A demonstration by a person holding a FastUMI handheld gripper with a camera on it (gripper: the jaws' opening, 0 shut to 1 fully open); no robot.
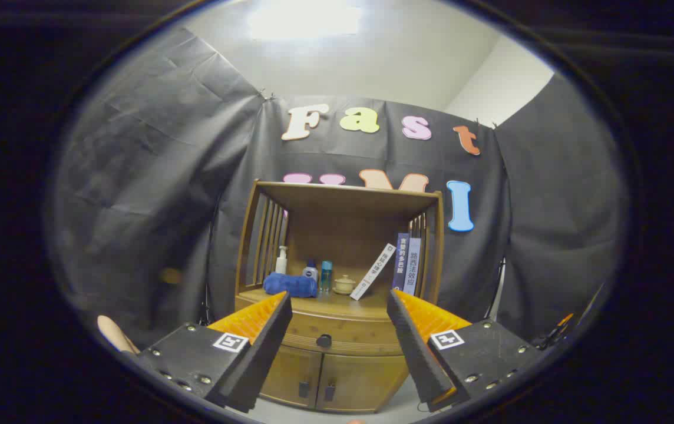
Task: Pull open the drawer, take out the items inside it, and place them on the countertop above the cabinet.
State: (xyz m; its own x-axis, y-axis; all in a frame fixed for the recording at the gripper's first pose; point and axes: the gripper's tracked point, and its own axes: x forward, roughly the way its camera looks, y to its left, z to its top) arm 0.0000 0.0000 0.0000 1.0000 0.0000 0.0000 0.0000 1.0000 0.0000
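Jaws spread wide and empty, you held the gripper [337, 330] level, aimed at the closed drawer [337, 333] and its knob [324, 340] well ahead.

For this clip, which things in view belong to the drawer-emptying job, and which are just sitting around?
Job:
- closed curved wooden drawer with dark round knob
- wooden countertop above it
- open orange-and-black gripper, fingers apart, short of the knob

Lying about:
- rolled blue towel
- white pump bottle
- small blue bottles
- small beige lidded pot
- upright and leaning books
- lower cabinet doors
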